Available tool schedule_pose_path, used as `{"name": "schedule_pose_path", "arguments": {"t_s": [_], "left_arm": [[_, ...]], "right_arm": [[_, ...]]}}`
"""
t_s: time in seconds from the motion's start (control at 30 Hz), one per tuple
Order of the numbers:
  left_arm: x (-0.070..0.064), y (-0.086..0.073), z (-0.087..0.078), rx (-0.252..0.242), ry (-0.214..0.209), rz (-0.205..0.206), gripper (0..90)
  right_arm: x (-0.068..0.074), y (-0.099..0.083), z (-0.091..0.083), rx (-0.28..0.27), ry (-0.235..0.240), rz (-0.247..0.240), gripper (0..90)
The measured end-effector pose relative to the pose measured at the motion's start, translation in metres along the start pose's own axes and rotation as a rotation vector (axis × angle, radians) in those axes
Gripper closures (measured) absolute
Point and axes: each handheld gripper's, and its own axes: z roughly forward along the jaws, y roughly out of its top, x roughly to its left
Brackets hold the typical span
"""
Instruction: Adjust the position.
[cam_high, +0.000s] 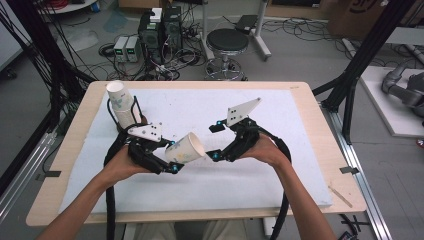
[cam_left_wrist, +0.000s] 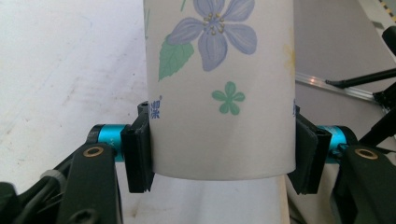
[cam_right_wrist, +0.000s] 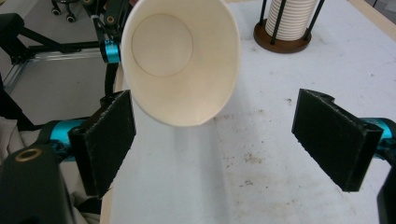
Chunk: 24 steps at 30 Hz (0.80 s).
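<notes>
Both my forearms come in from the near edge, bare, angled inward so my hands sit close together over the middle. My left gripper (cam_high: 170, 159) points right with its fingers (cam_left_wrist: 138, 156) pressed flat against either side of what it carries, tipped on its side toward the other hand. My right gripper (cam_high: 216, 141) points left to face it, its fingers (cam_right_wrist: 334, 137) spread wide apart with nothing between them.

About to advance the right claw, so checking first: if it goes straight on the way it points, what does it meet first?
Most likely the paper cup held by the left claw: its open mouth faces the open right claw, just ahead between the jaws. Exact gap unclear.
</notes>
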Motion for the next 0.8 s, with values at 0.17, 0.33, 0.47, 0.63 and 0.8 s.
{"name": "schedule_pose_path", "arguments": {"t_s": [0.17,0.33,0.47,0.63,0.8], "left_arm": [[0.001,-0.002,-0.002,-0.051,0.000,-0.004,37.2],[0.003,-0.008,-0.002,-0.118,-0.006,-0.021,37.2],[0.004,-0.009,-0.003,-0.158,-0.006,-0.028,37.2],[0.005,-0.009,-0.003,-0.184,-0.007,-0.024,37.2],[0.004,-0.010,-0.002,-0.227,-0.011,-0.023,37.2]], "right_arm": [[0.000,0.001,-0.002,-0.024,0.002,-0.001,13.8],[0.000,-0.002,-0.002,-0.058,0.008,0.014,13.8],[0.000,-0.009,-0.001,-0.099,0.020,0.039,13.9],[0.002,-0.014,0.002,-0.130,0.019,0.039,14.9],[0.001,-0.017,0.005,-0.159,0.082,0.080,15.8]]}}
